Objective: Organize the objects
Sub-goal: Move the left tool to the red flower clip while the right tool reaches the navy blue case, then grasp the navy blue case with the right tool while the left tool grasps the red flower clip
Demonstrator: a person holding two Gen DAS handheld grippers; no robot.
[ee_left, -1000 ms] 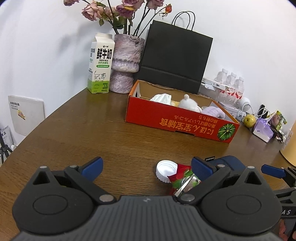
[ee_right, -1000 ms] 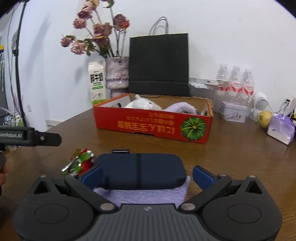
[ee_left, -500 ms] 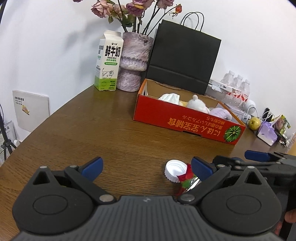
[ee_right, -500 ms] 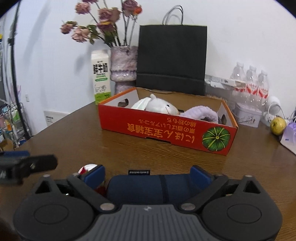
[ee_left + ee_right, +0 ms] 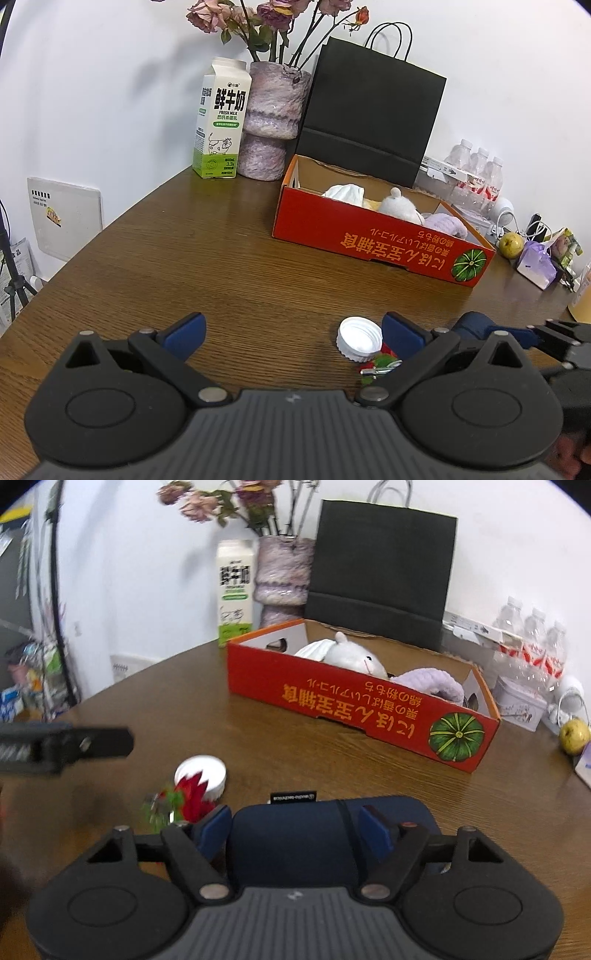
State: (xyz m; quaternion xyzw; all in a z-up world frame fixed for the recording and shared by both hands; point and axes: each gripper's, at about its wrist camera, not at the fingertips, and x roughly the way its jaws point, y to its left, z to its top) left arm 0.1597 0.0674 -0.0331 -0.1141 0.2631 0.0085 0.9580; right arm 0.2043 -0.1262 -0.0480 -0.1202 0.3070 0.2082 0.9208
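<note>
The right gripper [image 5: 295,825] is closing its jaws around a dark blue pouch [image 5: 325,819] that lies on the brown wooden table [image 5: 332,749]; the blue pads sit at the pouch's flanks, though I cannot tell whether they press on it yet; a small black label pokes out at the pouch's far edge. Just to its left lie a white bottle cap [image 5: 201,771] and a red and green foil wrapper [image 5: 184,801], touching each other. The left gripper [image 5: 291,332] hangs over bare wood with its jaws spread wide and nothing between them; the cap [image 5: 359,339] sits just beside its right finger. Farther back stands a red cardboard box [image 5: 351,709] holding a white plush toy [image 5: 351,655] and a lilac cloth [image 5: 432,681]; behind it are a milk carton [image 5: 221,122], a vase of dried roses [image 5: 273,118] and a black paper bag [image 5: 373,122] against the wall; a yellow-green apple [image 5: 573,735] rests at the table's right.
</note>
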